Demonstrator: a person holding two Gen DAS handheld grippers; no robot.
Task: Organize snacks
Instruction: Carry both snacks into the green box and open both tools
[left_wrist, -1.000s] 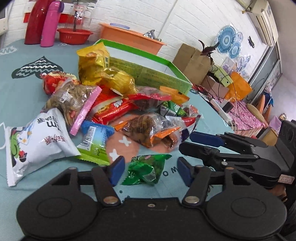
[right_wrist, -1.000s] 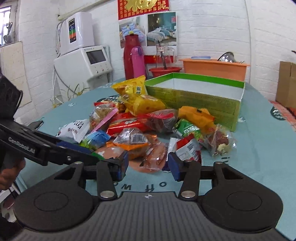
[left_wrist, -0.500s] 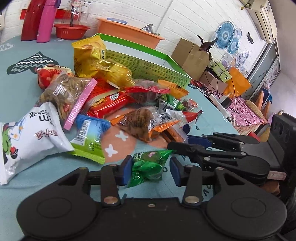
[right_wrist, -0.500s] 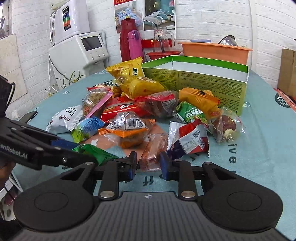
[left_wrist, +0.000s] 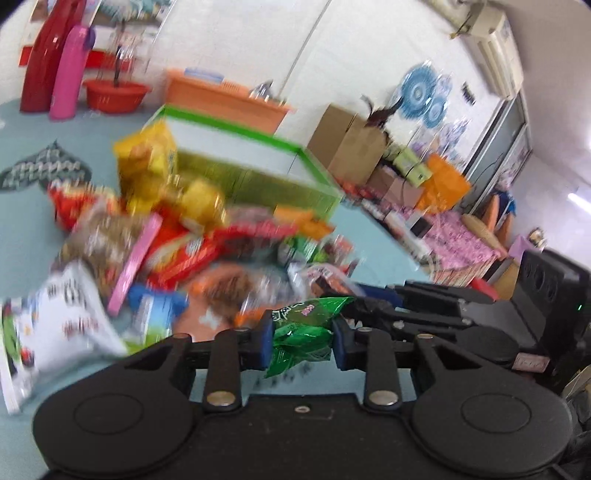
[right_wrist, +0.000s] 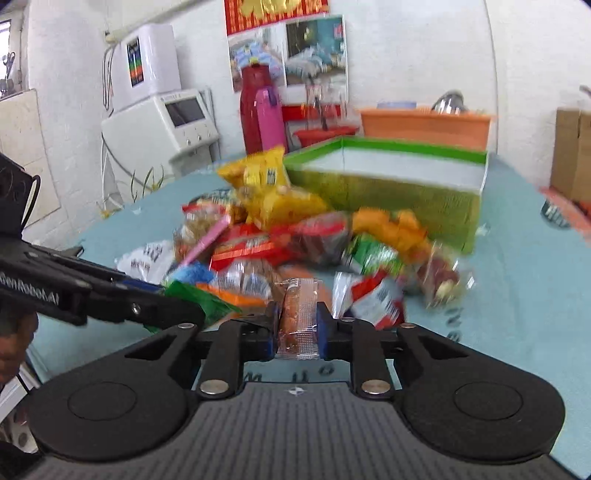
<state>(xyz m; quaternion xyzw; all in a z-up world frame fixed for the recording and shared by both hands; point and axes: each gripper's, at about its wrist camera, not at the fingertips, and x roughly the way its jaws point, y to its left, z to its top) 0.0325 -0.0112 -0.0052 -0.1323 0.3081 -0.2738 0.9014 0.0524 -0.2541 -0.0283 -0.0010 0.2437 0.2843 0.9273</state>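
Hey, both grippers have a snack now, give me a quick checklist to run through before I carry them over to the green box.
1. Left gripper on the green packet: ok, jaws closing with the packet pinched between them.
2. Right gripper on the clear-wrapped bar: ok, jaws closing, pads against both sides.
3. Green packet clear of the pile: cannot tell, picture blurred.
4. Green box open on top: ok, what shows inside is bare.
5. Path to the box: not ok, the snack pile lies between, so lift over it.
6. Grippers apart from each other: cannot tell, close side by side.
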